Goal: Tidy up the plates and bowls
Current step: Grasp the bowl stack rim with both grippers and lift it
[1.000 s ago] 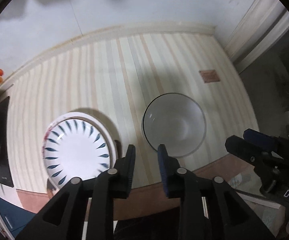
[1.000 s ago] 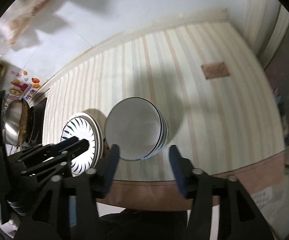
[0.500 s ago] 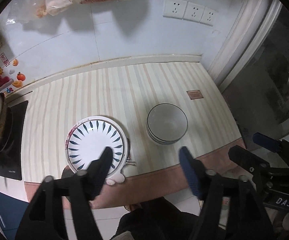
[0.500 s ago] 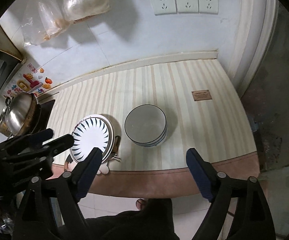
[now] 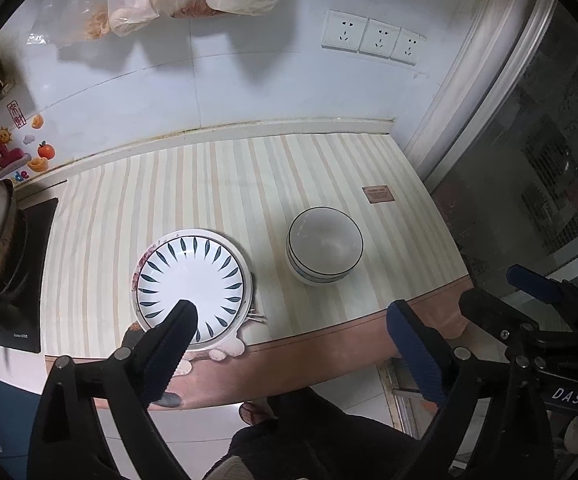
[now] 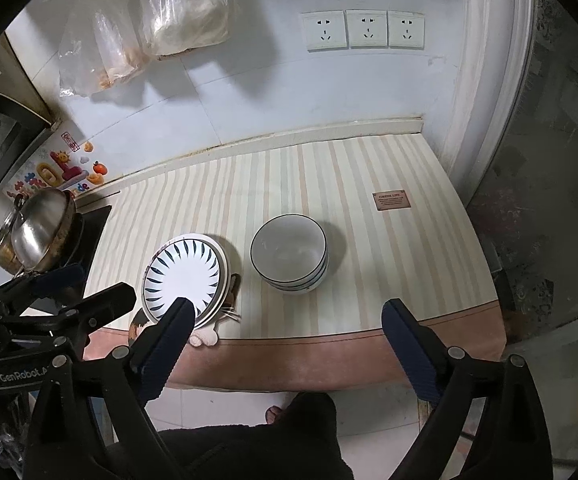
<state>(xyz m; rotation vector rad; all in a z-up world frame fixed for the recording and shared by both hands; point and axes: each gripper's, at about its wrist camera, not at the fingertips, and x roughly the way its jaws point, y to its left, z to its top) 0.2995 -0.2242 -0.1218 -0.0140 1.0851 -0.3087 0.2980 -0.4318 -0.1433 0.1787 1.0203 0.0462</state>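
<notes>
Nearest the camera, the left gripper (image 5: 289, 320) is hanging above the front edge of the desk (image 5: 321, 184), its jaws opening wide with nothing between them and touching nothing. The right gripper (image 6: 285, 316) is hovering likewise over that brown front border, its jaws also opening wide and gripping nothing. In the left wrist view the right gripper is showing at the far right, off the desk's front corner; in the right wrist view the left gripper is sitting at the left, near the pot (image 6: 37, 232).

Just beyond the left-hand finger of each gripper, the stack of plates (image 5: 191, 284) is sitting close to the desk's front edge, its near rim almost at the border. Ahead of the jaws and nearer the middle of their gap, the stack of bowls (image 5: 325, 246) is standing upright, apart from the plates with a strip of bare striped cloth between them.

Farther on, the striped desk is lying open up to the white wall (image 5: 249, 88). To the right, beyond the bowls, a small brown label (image 5: 377, 194) is lying near the desk's right edge.
</notes>
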